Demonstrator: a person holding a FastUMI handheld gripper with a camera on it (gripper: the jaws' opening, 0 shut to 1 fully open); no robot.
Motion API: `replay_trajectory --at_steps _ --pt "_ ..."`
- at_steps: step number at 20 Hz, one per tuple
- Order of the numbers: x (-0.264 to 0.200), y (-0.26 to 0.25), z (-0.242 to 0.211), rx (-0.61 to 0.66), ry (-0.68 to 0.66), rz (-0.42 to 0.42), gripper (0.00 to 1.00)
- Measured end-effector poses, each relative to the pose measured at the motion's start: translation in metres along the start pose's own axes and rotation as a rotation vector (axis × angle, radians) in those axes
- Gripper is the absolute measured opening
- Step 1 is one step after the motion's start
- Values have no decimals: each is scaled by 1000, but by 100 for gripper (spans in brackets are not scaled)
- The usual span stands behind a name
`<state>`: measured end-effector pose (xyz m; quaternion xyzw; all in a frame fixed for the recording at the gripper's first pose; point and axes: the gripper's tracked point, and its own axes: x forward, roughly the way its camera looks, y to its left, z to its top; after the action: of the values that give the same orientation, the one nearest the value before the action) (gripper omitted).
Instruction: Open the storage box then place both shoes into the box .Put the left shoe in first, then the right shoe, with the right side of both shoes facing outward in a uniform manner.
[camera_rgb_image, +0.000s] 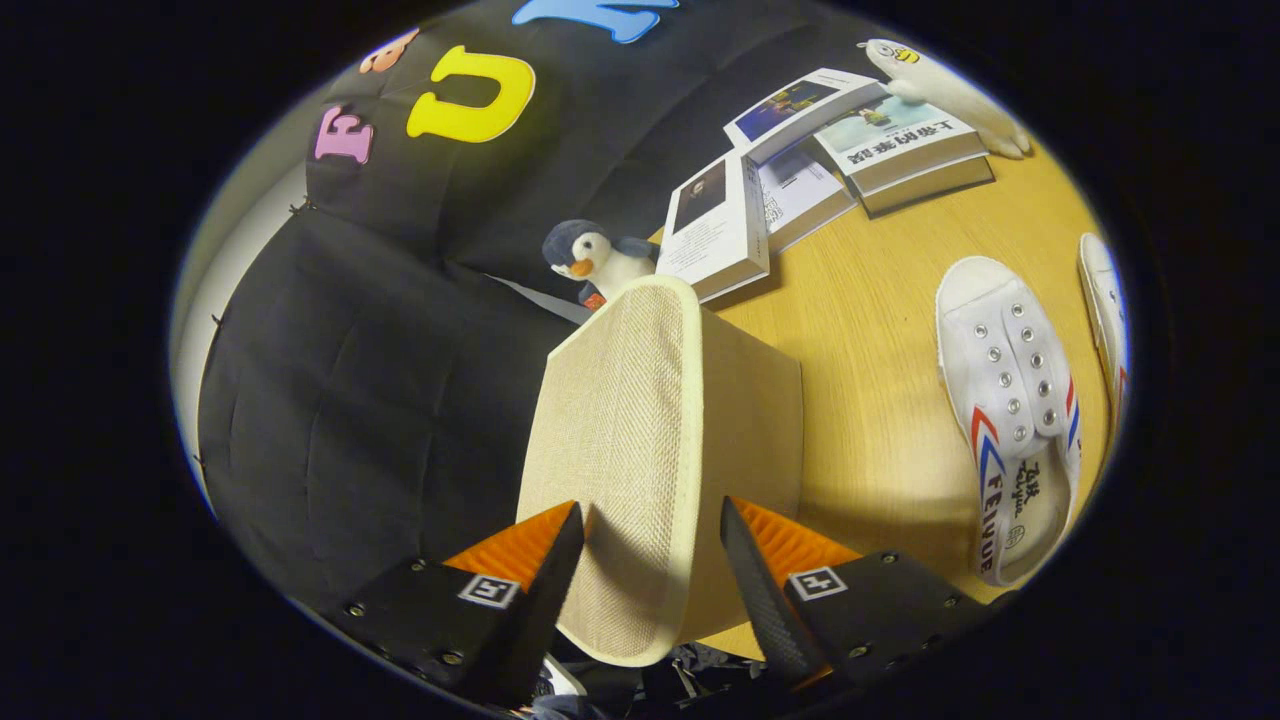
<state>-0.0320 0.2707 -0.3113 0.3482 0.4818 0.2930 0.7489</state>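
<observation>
Claw straddling the box lid, shoes waiting off to the right.

The two fingers stand spread, one on each side of the woven beige lid of the storage box; whether they press on it I cannot tell. The lid's long axis runs straight ahead from the claw, its far edge near a toy penguin and books. On the tabletop, beside the box to the right, lies a white shoe, lengthwise like the lid, a second shoe beyond it.
</observation>
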Motion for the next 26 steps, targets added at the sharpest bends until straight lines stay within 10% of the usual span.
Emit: replay_trajectory --at_steps 5,6,8,26 --pt "-20 12 10 -14 7 32 63" --pt "-14 8 9 -3 -2 13 35" --pt "-17 20 11 53 8 54 18" --pt "-7 198 36 -160 7 298 18"
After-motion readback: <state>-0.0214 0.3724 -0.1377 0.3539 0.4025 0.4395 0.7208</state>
